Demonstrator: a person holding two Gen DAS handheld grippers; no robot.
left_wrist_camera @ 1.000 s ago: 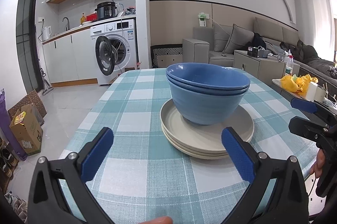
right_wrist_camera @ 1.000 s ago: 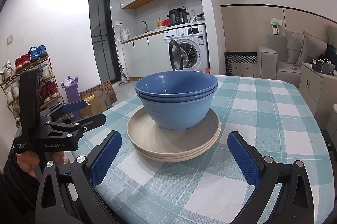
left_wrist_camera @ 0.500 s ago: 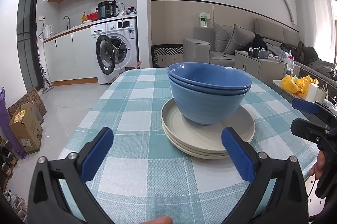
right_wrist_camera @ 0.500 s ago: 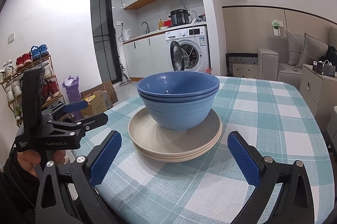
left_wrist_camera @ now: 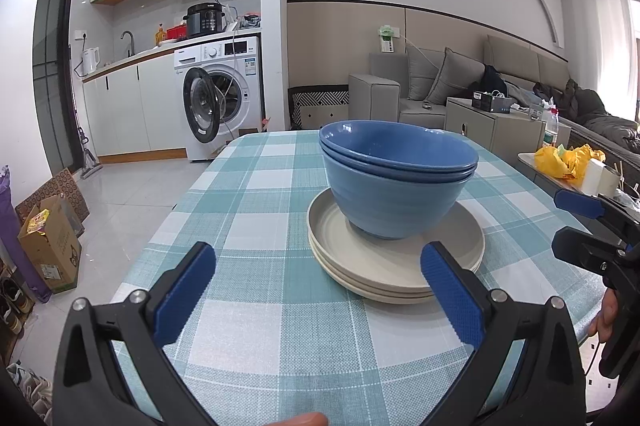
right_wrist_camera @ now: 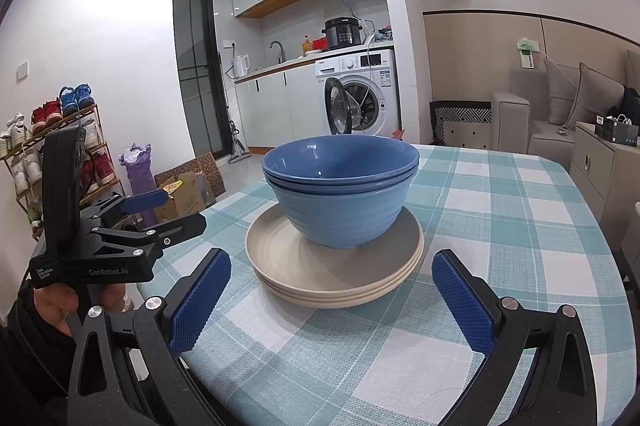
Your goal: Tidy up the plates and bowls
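Note:
A stack of blue bowls sits nested on a stack of beige plates on the teal checked tablecloth. My left gripper is open near the table's front edge, with the plates ahead and slightly right of it, nothing between its fingers. My right gripper is open too, just short of the plates, holding nothing. Each gripper shows in the other's view: the right gripper at the right edge, the left gripper at the left, held by a hand.
The table ends close to both grippers. Left of it are a cardboard box and a shoe rack. A washing machine with its door open stands behind. A sofa and a side table with yellow bags lie right.
Both grippers have barely shifted; the bowls and plates sit slightly further right in the left wrist view. Both stay open.

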